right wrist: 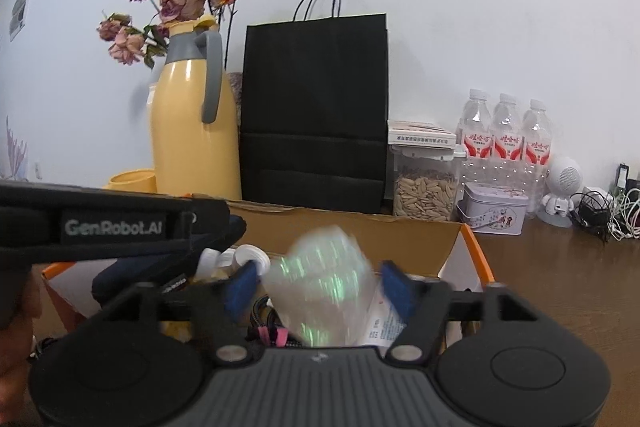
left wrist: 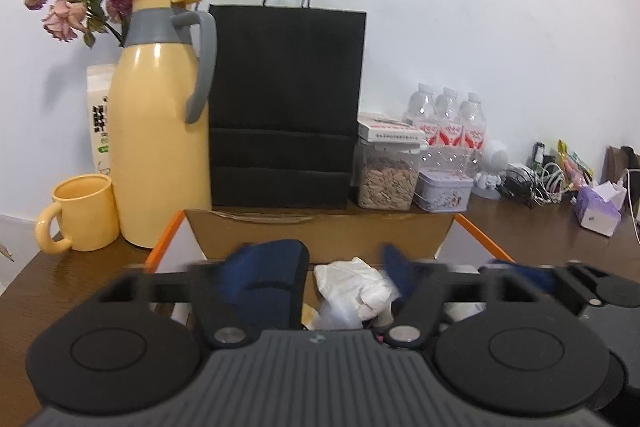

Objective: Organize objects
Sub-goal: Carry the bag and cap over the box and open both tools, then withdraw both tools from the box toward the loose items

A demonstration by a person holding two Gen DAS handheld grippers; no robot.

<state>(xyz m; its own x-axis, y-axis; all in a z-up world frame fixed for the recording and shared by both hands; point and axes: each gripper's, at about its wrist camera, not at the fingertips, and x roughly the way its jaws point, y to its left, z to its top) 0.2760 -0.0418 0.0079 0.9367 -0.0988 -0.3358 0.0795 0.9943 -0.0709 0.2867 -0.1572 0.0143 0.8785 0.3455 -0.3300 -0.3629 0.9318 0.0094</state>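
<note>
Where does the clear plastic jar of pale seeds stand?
In both wrist views the clear plastic jar of pale seeds stands right of centre near the wall, between the tall black paper bag and the small lilac tin.

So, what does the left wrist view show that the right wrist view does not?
Only the left wrist view: the whole yellow mug with its handle, a purple tissue pack at the far right, and crumpled white paper in the box.

Only the right wrist view: a blurred clear plastic bottle between the pads of the right hand-held gripper, and white caps.

Both: yellow thermos, black paper bag, seed jar, three water bottles, cardboard box.
</note>
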